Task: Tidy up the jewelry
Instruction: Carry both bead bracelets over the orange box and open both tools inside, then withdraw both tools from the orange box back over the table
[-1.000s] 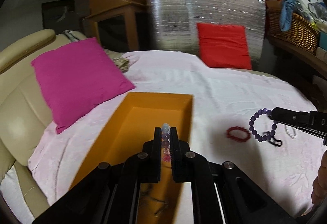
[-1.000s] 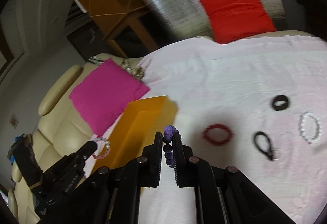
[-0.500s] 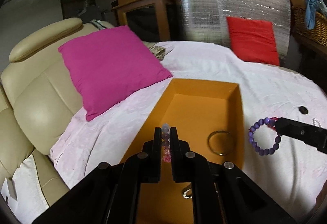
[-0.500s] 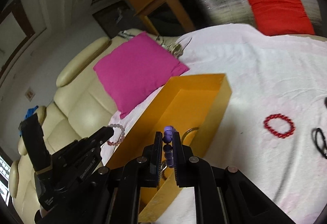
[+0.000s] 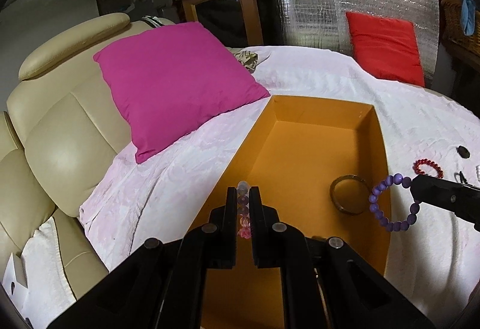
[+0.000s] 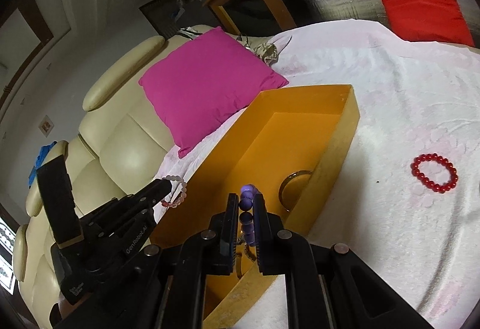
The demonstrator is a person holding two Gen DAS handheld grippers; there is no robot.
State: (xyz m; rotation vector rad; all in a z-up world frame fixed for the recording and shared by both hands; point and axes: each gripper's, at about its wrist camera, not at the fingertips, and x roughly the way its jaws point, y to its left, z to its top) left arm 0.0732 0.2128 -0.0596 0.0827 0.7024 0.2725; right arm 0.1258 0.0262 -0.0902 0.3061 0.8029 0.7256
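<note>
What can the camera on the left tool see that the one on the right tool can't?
Only the left wrist view shows the purple bracelet as a full loop hanging from the right hand-held gripper.

Only the right wrist view shows the pale pink bracelet as a loop in the left hand-held gripper.

Both show the orange box, bangle and red bracelet.
</note>
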